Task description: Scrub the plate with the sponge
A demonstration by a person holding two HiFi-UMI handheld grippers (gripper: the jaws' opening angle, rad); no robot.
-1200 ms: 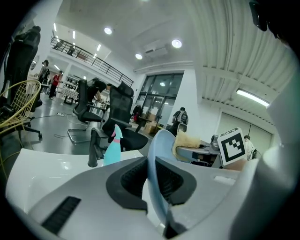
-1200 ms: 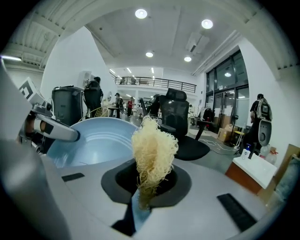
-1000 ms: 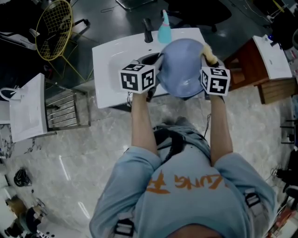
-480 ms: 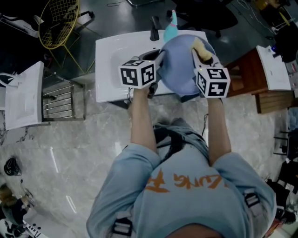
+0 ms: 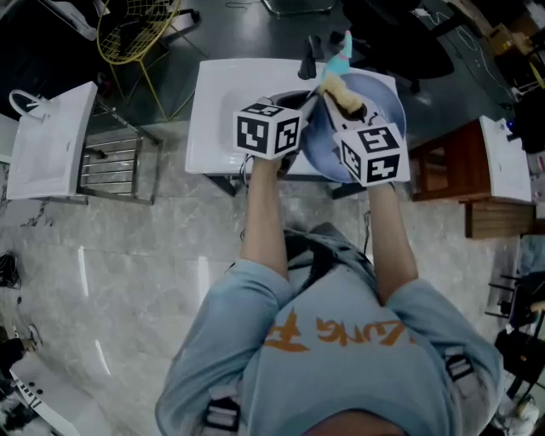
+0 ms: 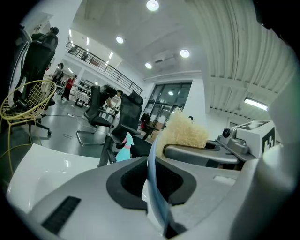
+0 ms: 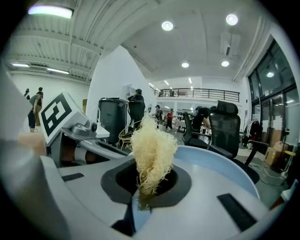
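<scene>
I hold a pale blue plate (image 5: 379, 102) tilted over the white washbasin (image 5: 217, 119). My left gripper (image 5: 305, 115) is shut on the plate's left rim; in the left gripper view the rim (image 6: 154, 176) runs edge-on between the jaws of that gripper (image 6: 157, 190). My right gripper (image 5: 345, 104) is shut on a yellowish fibrous sponge (image 5: 339, 89), which lies against the plate's face near its left side. In the right gripper view the sponge (image 7: 152, 154) stands up from the jaws of the gripper (image 7: 146, 190), with the plate's surface (image 7: 220, 164) right behind it.
A dark faucet (image 5: 312, 47) and a teal bottle (image 5: 341, 53) stand at the basin's far edge. A wooden cabinet (image 5: 443, 166) is to the right, a metal rack (image 5: 111, 174) and a white box (image 5: 51, 149) to the left, and a yellow wire chair (image 5: 136, 25) beyond.
My right gripper has swept the sponge leftward across the plate, from its right rim toward the left gripper. The left gripper keeps its hold on the rim, and the plate has barely shifted.
</scene>
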